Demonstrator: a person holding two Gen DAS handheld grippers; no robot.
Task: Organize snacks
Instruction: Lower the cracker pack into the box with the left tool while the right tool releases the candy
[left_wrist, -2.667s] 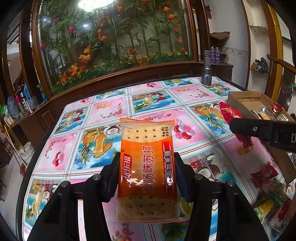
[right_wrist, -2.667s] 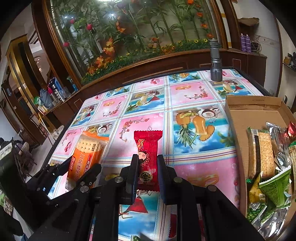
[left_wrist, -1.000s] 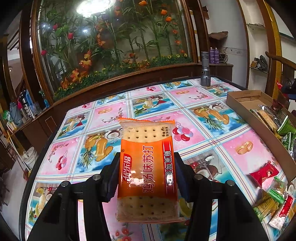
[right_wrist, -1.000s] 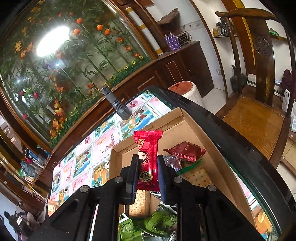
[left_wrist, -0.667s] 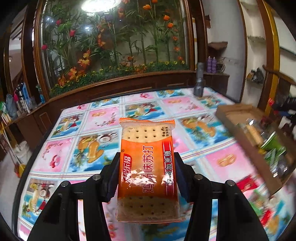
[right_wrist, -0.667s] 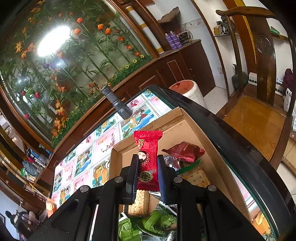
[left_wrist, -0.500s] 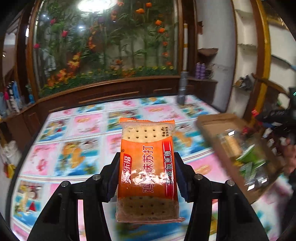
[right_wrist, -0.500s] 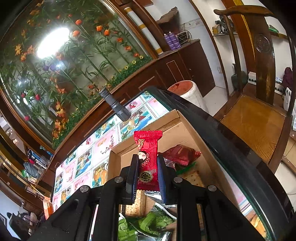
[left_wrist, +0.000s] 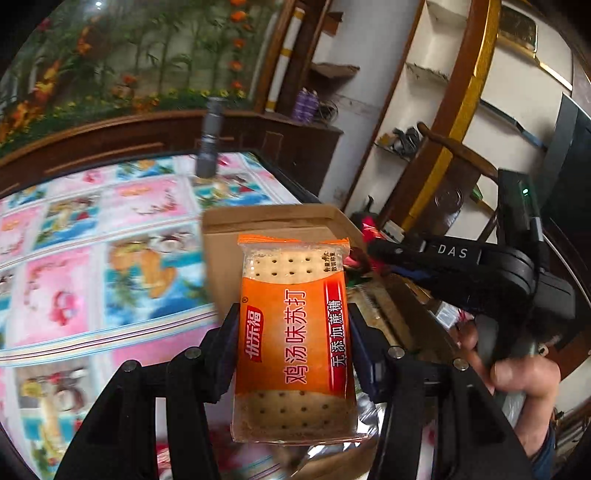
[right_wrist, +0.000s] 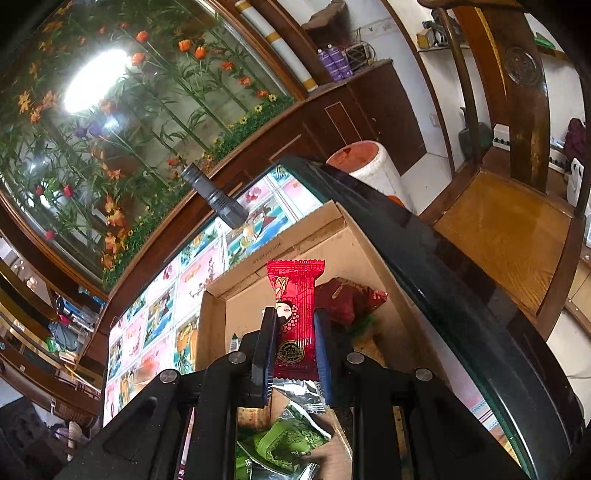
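Left claw (left_wrist: 293, 332) grips orange crackers (left_wrist: 295, 332); right claw (right_wrist: 294, 336) grips red candy (right_wrist: 295, 317) over box (right_wrist: 373, 251) on desk (left_wrist: 74, 258).

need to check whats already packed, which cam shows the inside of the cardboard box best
The right wrist view. It looks down into the cardboard box, showing its bare floor, a dark red packet and green wrappers beneath the right claw. The left wrist view is blurred, and the cracker pack covers most of the box.
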